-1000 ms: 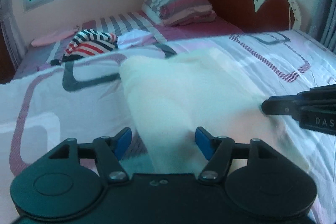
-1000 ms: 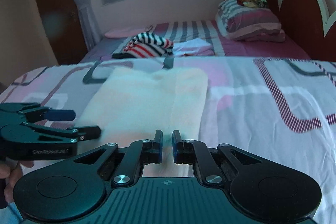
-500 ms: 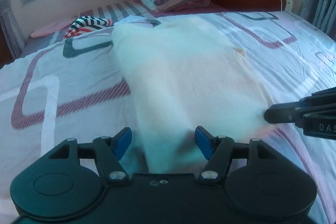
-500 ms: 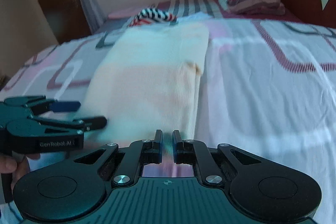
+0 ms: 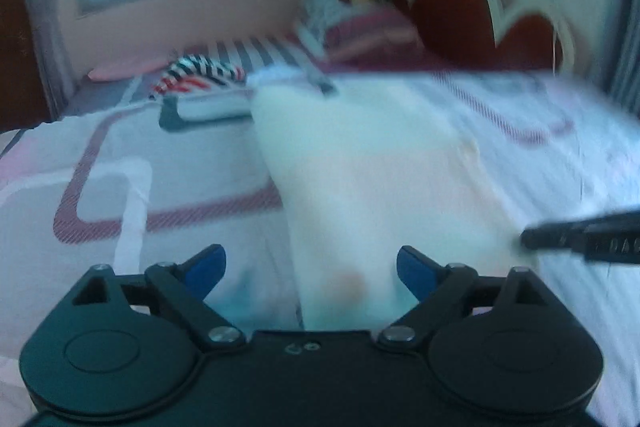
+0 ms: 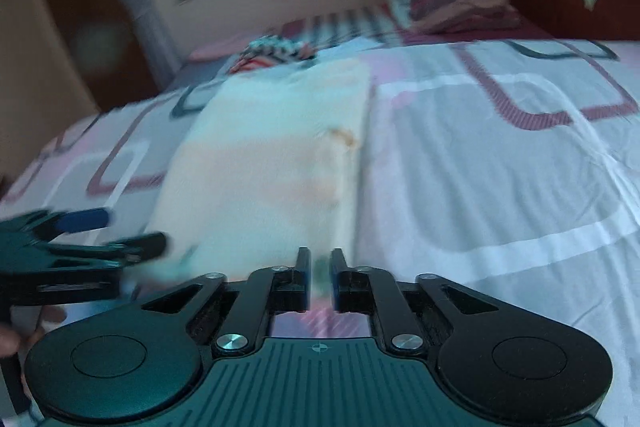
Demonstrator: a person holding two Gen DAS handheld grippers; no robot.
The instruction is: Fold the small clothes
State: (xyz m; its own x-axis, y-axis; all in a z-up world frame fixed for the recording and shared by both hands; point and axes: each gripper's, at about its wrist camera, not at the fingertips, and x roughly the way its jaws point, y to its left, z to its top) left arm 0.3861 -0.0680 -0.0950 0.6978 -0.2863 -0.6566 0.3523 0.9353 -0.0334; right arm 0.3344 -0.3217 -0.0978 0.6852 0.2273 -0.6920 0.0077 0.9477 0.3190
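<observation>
Cream cloth — the small garment (image 5: 360, 179) — lies long and flat on the patterned bedspread (image 5: 120, 195), its near end at the bed's near edge and its far end reaching toward the striped clothes (image 5: 200, 75) further up the bed. It looks doubled lengthwise already, so I judge one fold is laid and at least a crosswise fold is left.

On the garment's left side, the left gripper (image 5: 312, 271) has its blue pads spread wide and opening further; the cloth's near end lies between them, but they do not press it. On the right, the right gripper (image 6: 319, 267) is parting too — a narrow gap shows between its fingers, with the garment's near-right corner just ahead; blur hides whether any cloth is pinched there. Both seem to be letting go after laying the cloth down.
</observation>
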